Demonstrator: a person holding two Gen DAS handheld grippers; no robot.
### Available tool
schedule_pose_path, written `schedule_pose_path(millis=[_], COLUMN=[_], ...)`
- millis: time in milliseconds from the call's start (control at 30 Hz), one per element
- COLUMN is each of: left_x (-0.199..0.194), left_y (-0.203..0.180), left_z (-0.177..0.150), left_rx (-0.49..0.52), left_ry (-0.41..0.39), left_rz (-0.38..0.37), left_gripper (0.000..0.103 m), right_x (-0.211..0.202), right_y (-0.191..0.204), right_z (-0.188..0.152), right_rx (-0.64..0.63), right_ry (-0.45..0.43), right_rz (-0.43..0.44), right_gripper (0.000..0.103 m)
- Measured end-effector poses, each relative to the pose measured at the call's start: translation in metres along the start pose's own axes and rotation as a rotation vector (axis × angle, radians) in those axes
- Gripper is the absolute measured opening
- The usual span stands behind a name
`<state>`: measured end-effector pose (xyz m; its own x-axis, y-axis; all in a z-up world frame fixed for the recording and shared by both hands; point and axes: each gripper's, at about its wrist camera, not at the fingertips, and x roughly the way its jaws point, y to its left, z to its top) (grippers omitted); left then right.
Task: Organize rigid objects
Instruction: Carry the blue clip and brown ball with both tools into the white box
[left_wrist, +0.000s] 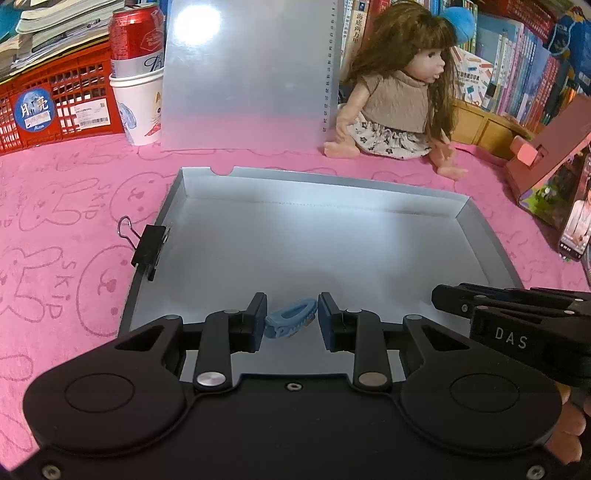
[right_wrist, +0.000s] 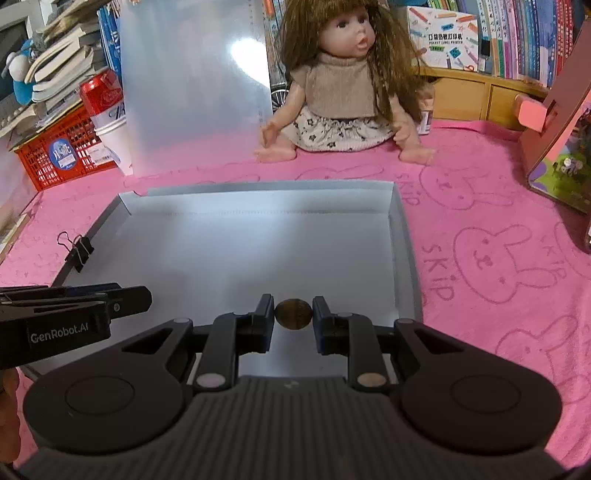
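Hair clip (left_wrist: 290, 322) | pinched, left hand-held gripper (left_wrist: 291, 314) "GenRobot.AI" | right hand-held gripper (right_wrist: 293, 312) "DAS" pinches brown oval bead (right_wrist: 293, 313)

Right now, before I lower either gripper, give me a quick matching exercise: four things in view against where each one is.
Things:
1. blue hair clip
2. brown oval object
3. black binder clip
4. doll

Places:
A. clipped on the box's left wall
B. between the right gripper's fingers
C. seated on the pink cloth behind the box
D. between the left gripper's fingers

Pairs: 1-D, 2-B, 3-A, 4-C
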<state>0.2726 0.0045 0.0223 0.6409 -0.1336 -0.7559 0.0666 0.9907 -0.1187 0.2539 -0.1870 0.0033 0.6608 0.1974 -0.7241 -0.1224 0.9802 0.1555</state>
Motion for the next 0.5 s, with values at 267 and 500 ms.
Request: schedule_pose_path(millis=[267, 500], left_x=[0.0045, 0.0039], left_y=[-0.0027, -0.0032], left_z=[-0.0014, -0.0030], left_rx=[0.017, 0.021], left_ry=[-0.007, -0.017], left_rz=[0.008, 0.003], left_gripper=[0.029, 0.029], right_x=[0.0040, 0.0040], right_y=[0.0058, 0.0077], right_z=[0.0010, 0.0000], right_rx=[-0.024, -0.034], right_ry=[0.011, 0.006], right_rz=[-0.012, -0.020], right_gripper=[0.026, 0.031])
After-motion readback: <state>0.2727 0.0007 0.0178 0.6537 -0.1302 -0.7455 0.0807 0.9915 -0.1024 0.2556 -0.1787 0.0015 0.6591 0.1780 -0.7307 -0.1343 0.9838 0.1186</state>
